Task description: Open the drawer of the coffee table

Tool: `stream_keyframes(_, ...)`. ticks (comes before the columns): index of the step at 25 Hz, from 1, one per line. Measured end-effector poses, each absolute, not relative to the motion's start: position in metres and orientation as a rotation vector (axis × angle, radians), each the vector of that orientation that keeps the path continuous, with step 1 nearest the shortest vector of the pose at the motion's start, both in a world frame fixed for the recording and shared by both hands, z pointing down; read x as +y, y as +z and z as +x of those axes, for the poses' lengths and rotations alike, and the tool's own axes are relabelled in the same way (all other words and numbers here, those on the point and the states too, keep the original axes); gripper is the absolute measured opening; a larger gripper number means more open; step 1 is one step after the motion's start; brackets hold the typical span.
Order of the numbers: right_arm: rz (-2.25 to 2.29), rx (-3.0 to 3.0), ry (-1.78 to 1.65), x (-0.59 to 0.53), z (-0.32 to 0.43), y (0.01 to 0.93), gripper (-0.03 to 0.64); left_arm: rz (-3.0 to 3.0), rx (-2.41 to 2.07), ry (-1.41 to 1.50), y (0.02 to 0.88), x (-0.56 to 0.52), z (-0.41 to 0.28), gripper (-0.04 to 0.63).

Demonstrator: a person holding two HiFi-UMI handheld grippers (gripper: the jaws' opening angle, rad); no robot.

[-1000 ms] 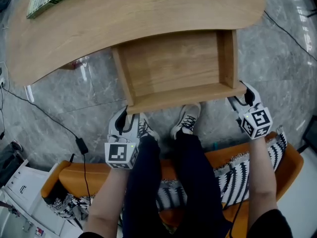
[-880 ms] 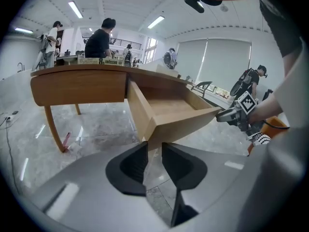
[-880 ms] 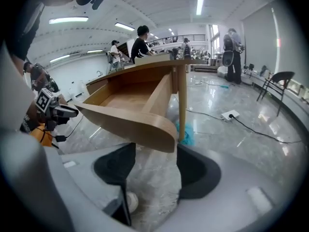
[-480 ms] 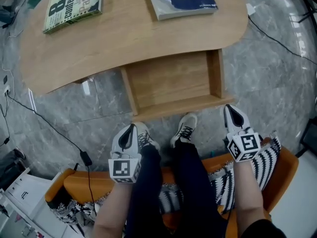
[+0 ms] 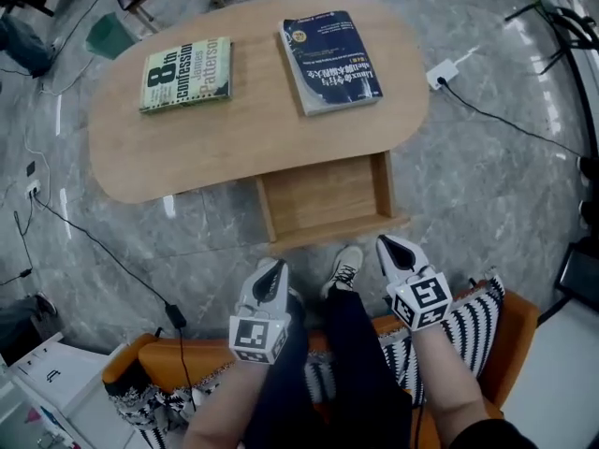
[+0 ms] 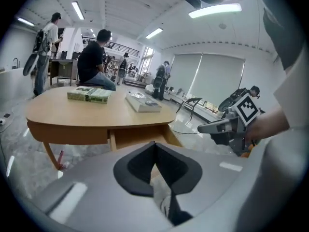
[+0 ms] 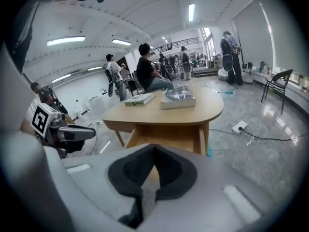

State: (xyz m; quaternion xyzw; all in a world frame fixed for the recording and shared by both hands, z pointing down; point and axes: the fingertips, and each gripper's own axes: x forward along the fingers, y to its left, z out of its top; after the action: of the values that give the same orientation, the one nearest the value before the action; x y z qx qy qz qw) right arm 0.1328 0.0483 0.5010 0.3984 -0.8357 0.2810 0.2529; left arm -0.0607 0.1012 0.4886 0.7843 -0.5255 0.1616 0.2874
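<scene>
The oval wooden coffee table [image 5: 234, 129] has its drawer [image 5: 325, 197] pulled out toward me, and the drawer looks empty. My left gripper [image 5: 271, 271] is shut with nothing in it, held above my left knee, short of the drawer's front board. My right gripper [image 5: 390, 247] is also shut and empty, just to the right of the drawer front and clear of it. In the left gripper view the drawer [image 6: 137, 135] shows beyond the shut jaws, with the right gripper [image 6: 203, 127] at the right. In the right gripper view the table [image 7: 166, 112] stands ahead.
A green book [image 5: 186, 73] and a blue book [image 5: 332, 61] lie on the tabletop. Cables [image 5: 103, 251] and a white power strip [image 5: 441, 73] lie on the marble floor. I sit on an orange seat [image 5: 150, 349] with a striped cushion [image 5: 473, 311]. Several people stand or sit beyond the table.
Both grippers have drawn back from the drawer front and risen toward me, and their jaws have shut. The view has pulled away, so the whole table and both books now show.
</scene>
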Motion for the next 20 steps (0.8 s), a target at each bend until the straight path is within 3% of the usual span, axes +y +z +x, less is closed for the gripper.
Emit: stream_keyframes(20,0.963,-2.481,0.717,0.082,0.075,0.146,0.002,2.397,-1.105,0.351,0.126,0.089,-0.001,0.003)
